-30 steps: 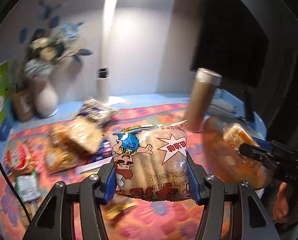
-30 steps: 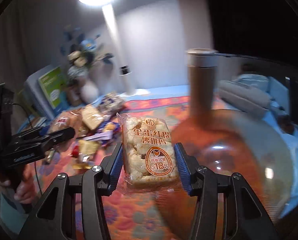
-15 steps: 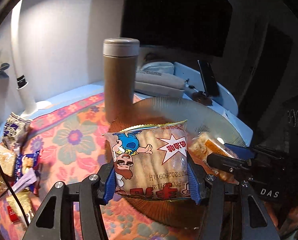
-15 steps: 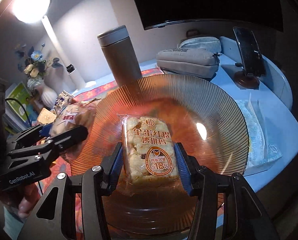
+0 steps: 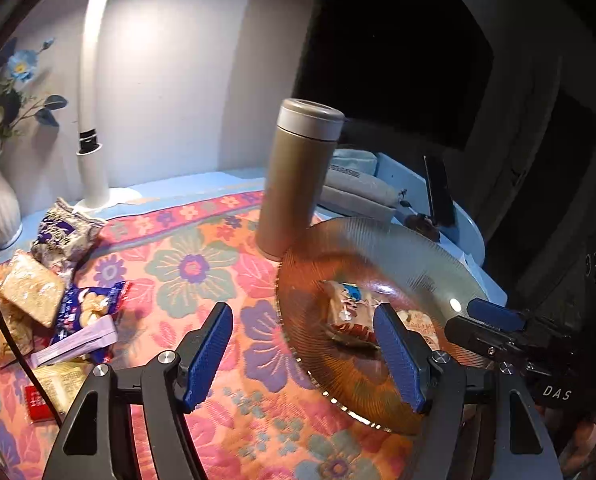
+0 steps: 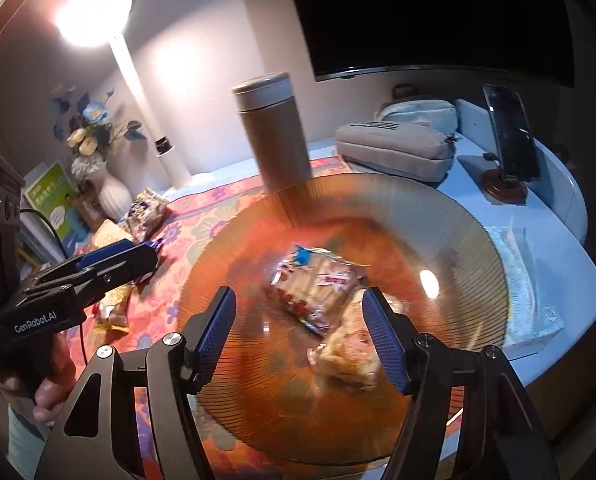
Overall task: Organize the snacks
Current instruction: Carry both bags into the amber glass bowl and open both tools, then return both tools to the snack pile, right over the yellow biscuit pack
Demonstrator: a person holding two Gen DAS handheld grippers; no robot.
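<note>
Your surface (image 5: pixel 202 208) carries a floral cloth under a bright lamp, with a dark screen on the wall behind. The ribbed amber glass bowl (image 6: pixel 478 240) sits right under both sets of tongs. Inside it lie two packets: the cartoon-print snack bag (image 6: pixel 318 284) near the middle, just ahead of your right tongs (image 6: pixel 298 336), and the orange-labelled pastry pack (image 6: pixel 346 356) touching it, close beside those tongs' right finger. From your left tongs (image 5: pixel 304 354) the bag shows just left of their right finger; the pack is mostly hidden behind that finger.

Both tongs have just been opening, and both now stand apart with nothing pressed between the pads.

The bowl's near rim reaches toward the surface edge on your right, where a folded cloth (image 6: pixel 526 280) lies just beyond the rim. Bare floral cloth stretches to the left of the bowl, giving open room ahead of your left tongs. Behind the bowl, close to its far rim, stands a tall thermos (image 5: pixel 298 176). The remaining snack pile (image 5: pixel 58 300) lies well to the left of your left tongs.
</note>
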